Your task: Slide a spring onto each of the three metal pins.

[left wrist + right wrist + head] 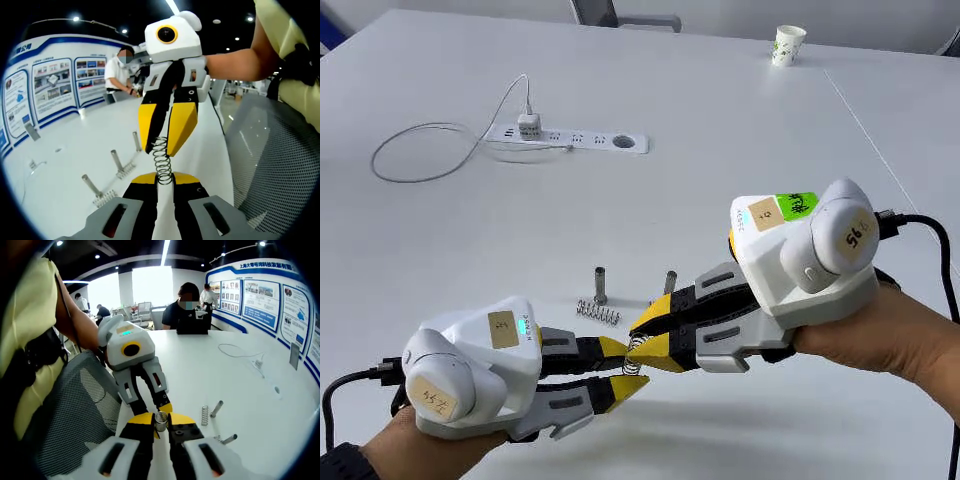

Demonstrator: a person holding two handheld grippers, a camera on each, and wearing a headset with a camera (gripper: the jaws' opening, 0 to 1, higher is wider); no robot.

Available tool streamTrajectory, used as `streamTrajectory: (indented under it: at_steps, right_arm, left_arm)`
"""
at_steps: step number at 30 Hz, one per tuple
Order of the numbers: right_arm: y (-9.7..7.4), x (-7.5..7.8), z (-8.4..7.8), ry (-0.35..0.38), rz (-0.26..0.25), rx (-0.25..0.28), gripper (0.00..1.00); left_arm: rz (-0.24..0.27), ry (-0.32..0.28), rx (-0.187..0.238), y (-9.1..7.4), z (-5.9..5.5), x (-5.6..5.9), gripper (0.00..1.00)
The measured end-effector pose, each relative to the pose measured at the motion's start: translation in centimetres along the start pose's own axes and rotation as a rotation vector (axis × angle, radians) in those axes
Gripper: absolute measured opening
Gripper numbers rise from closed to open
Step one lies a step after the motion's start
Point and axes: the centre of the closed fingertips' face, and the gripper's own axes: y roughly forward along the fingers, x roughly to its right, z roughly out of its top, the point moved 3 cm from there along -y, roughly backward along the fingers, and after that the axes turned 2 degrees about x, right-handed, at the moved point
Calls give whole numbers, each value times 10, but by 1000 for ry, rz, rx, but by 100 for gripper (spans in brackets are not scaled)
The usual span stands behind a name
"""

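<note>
Left gripper view, three pins, three springs

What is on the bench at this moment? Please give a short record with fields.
held spring: one end in the left gripper, the other end in the right gripper
pins: three, standing on the table, all bare
loose springs: two, lying flat beside pins
task state: no spring on a pin yet
</note>
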Motion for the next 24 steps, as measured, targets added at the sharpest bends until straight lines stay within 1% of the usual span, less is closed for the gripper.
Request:
streamTrajectory:
  at_steps: [5, 7, 11, 13, 16, 18, 24]
  right_arm:
    - [1, 0, 2, -2, -2, 11, 11]
    - [1, 0, 2, -3, -2, 8, 11]
    - [0, 3, 2, -6, -19, 7, 11]
    - [-4, 6, 3, 1, -24, 10, 11]
    - [-9, 9, 2, 3, -41, 8, 11]
    - [-13, 13, 2, 3, -57, 9, 11]
    - [-28, 24, -1, 16, -109, 13, 11]
  left_arm:
    - [1, -12, 9, 1, 1, 0, 11]
    - [-1, -15, 10, 1, 1, 0, 11]
    - [-9, -37, 27, -1, 2, 0, 19]
    - [-1, -40, 26, -3, 1, -2, 20]
    - [22, -57, 33, -8, 0, -7, 22]
    - [35, -68, 39, -12, 0, -10, 25]
    - [86, -93, 35, -24, -6, -21, 33]
